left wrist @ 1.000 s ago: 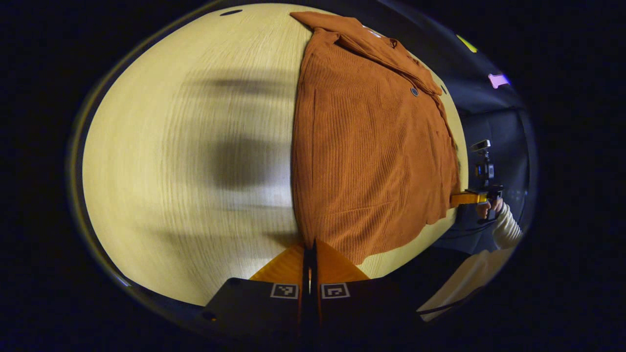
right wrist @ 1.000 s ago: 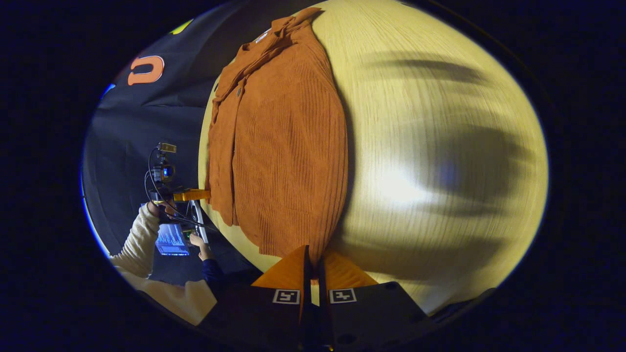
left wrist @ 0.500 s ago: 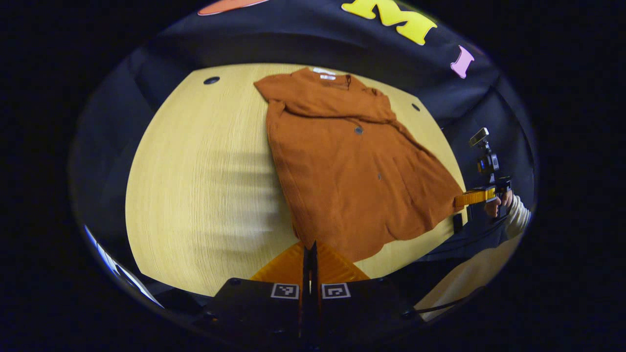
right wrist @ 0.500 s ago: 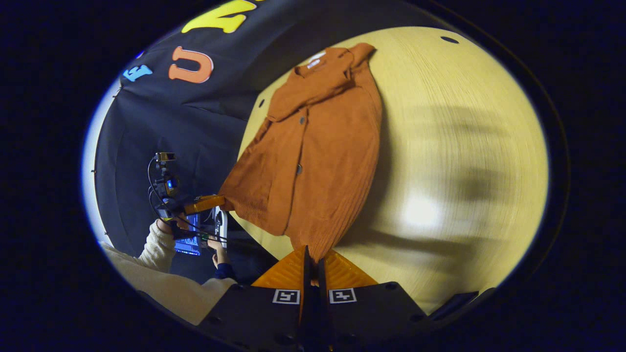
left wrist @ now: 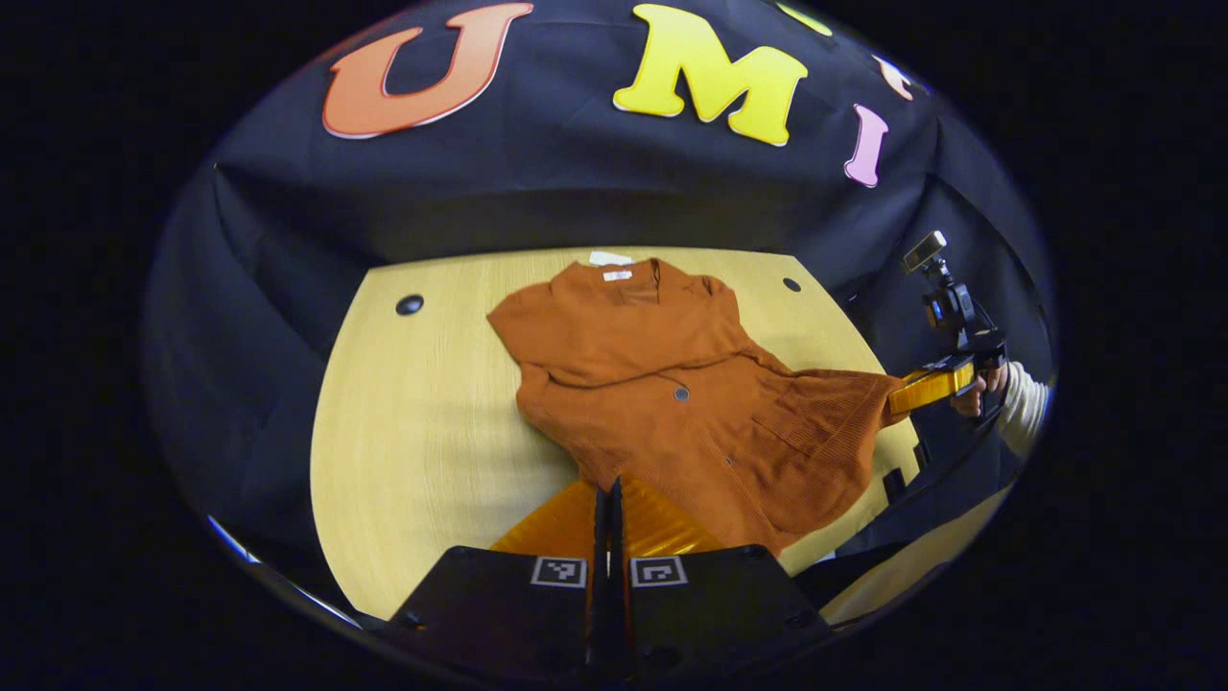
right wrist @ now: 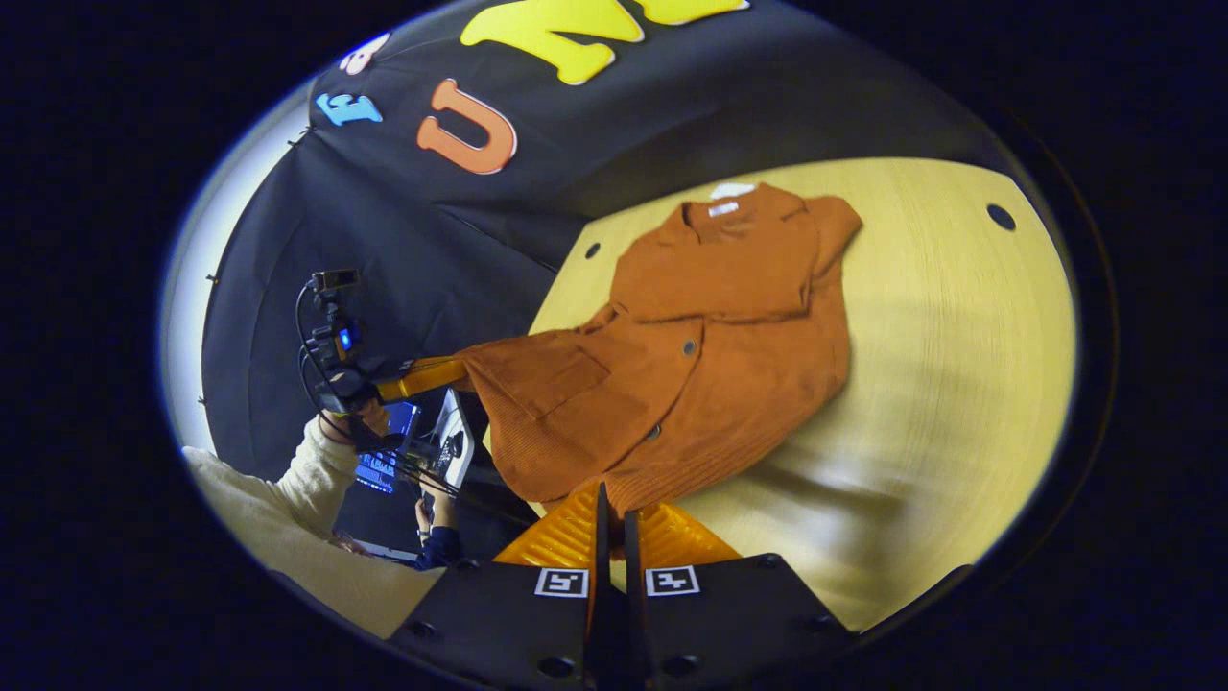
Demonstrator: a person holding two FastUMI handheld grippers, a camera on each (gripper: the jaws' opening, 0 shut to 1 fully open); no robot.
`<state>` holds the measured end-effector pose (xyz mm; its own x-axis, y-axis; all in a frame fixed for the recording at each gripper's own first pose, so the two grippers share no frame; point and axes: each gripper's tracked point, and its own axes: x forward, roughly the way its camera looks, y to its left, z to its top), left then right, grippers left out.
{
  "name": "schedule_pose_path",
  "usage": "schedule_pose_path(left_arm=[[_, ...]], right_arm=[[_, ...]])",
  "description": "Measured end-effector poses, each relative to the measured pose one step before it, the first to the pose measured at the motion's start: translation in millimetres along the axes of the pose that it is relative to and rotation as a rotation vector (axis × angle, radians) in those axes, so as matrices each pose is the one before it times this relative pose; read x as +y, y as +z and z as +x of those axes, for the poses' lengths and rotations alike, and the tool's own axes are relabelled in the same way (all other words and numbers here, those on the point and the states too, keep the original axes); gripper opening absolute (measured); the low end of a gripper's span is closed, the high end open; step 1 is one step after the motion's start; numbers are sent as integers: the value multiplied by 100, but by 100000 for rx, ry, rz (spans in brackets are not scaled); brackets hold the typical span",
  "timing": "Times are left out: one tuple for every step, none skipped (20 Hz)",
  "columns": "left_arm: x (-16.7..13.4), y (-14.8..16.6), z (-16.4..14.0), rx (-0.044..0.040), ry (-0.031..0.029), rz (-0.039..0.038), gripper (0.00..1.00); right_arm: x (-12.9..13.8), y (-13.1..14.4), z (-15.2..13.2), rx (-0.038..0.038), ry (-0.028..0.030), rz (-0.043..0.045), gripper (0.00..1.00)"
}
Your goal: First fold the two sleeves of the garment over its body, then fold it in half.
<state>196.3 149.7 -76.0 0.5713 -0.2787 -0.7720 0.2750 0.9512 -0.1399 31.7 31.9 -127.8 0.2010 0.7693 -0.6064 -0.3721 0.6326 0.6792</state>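
Observation:
A rust-orange ribbed button-up garment (left wrist: 662, 384) lies on the light wooden table (left wrist: 422, 432), collar at the far end and sleeves folded across its chest. Its lower half hangs lifted off the table. My left gripper (left wrist: 606, 494) is shut on one hem corner at the bottom of the left gripper view. Far to the right there, the right gripper (left wrist: 902, 395) holds the other hem corner. In the right gripper view, my right gripper (right wrist: 611, 501) is shut on the garment's (right wrist: 729, 326) hem, and the left gripper (right wrist: 451, 369) grips the opposite corner, raised beyond the table (right wrist: 940, 365) edge.
Round holes (left wrist: 410, 305) (left wrist: 791, 285) mark the far corners of the table. A person's cream sleeve (right wrist: 317, 461) holds the far gripper. A lit screen (right wrist: 379, 470) and another hand (right wrist: 427, 504) sit below the table's near edge.
Both grippers have risen and tilted up, carrying the hem corners off the table. The garment's lower half now hangs in the air; the collar end stays flat.

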Motion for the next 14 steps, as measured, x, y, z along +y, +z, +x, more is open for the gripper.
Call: schedule_pose_path(left_arm=[[401, 1316, 222, -2063, 767, 1429, 3], [165, 1504, 395, -1984, -243, 1315, 3], [31, 1351, 203, -1848, -120, 895, 2], [227, 1374, 455, -2264, 802, 839, 3], [216, 1110, 618, -1004, 545, 465, 3], [355, 946, 474, -862, 779, 340, 3], [383, 971, 633, -1184, 623, -159, 3], [259, 974, 623, -1230, -120, -698, 3], [312, 876, 643, -835, 17, -772, 3], [496, 850, 829, -839, 693, -926, 3], [602, 840, 827, -321, 394, -1136, 3], [573, 912, 1087, -489, 823, -1100, 3], [701, 678, 1141, -301, 575, -887, 3], [663, 686, 1305, 117, 919, -688, 3]], right_arm=[[143, 1345, -47, -1604, -248, -1889, 7], [87, 1510, -91, -1721, -556, -1731, 7], [14, 1227, -119, -1510, -723, -1691, 7], [-122, 1205, -83, -1502, -958, -1311, 7], [-146, 1067, -27, -1593, -716, -964, 7], [-241, 1178, 219, -1355, -766, -672, 7], [-260, 1091, 238, -1214, -1171, -547, 7], [-426, 672, -295, -1064, -907, -284, 7], [-466, 1062, 462, -998, -1145, -152, 7], [-491, 1288, 818, -1088, -884, 182, 7], [-562, 1317, 617, -1291, -1100, 320, 7], [-706, 1047, 440, -1423, -1002, 741, 7], [-754, 1281, 653, -1570, -1207, 1073, 7], [-815, 1347, 734, -1845, -1173, 1378, 7]])
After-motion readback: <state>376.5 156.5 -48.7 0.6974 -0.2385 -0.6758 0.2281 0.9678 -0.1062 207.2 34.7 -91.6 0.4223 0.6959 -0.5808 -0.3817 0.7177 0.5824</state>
